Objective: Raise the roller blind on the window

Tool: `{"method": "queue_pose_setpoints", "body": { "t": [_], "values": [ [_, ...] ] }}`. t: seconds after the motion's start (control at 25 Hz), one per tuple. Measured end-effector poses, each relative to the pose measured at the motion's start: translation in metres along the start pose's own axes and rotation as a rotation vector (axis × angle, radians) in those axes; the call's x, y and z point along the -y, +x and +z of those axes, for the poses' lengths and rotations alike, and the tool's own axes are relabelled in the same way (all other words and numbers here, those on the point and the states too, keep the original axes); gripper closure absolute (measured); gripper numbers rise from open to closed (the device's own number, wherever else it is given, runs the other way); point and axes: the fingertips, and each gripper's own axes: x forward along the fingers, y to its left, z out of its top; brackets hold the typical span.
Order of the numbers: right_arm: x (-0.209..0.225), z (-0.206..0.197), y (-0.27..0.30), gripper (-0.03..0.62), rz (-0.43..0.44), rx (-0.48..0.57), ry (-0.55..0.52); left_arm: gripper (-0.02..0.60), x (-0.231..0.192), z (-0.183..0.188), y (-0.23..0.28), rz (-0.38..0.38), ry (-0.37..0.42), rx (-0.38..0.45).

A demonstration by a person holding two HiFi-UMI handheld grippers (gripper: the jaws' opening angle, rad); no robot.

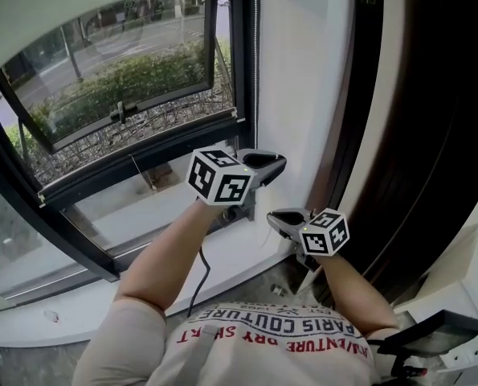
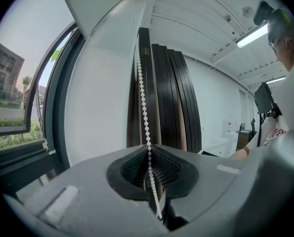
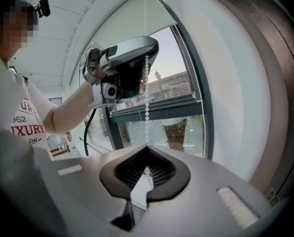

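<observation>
Counting two grippers just right of centre in the head view, the left gripper [image 1: 275, 162] [image 2: 147, 150] above the right gripper [image 1: 275, 219] [image 3: 147, 150], each carrying one marker cube [image 1: 220, 175]. Counting also one bead chain [image 1: 255, 71] [image 2: 143, 93] [image 3: 147, 90], one roller blind [image 1: 62, 2] [image 3: 132, 19] and one window [image 1: 126, 87]. Clamping the left gripper's fingers together on the bead chain. Pinching the same chain lower down in the right gripper's closed fingers. Covering only the top of the window with the roller blind, along the upper left of the head view. Cutting off the blind's upper part at the frame edge. Losing the chain between the two grippers in the head view; hiding its lower end beneath the right gripper's body.
</observation>
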Motion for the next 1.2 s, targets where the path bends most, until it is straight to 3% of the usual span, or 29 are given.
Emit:
{"method": "queue_pose_setpoints", "body": {
  "t": [0.2,0.36,0.6,0.88,1.2],
  "values": [
    [-0.003,-0.044,0.006,0.588,0.044,-0.04,0.131,0.568,-0.002,-0.046,0.01,0.008,-0.032,-0.048],
    [0.001,-0.085,0.01,0.588,0.033,-0.117,0.152,0.568,0.001,-0.088,0.017,0.019,0.003,-0.1],
    [0.005,-0.128,0.013,0.588,0.013,-0.197,0.172,0.566,0.005,-0.132,0.024,0.0,-0.03,-0.152],
    [0.003,-0.148,0.019,0.586,0.014,-0.254,0.173,0.568,0.009,-0.153,0.021,-0.007,-0.067,-0.16],
    [0.023,-0.134,0.008,0.561,-0.017,-0.255,0.122,0.574,0.009,-0.158,0.019,-0.011,-0.063,-0.159]
  ]
}}
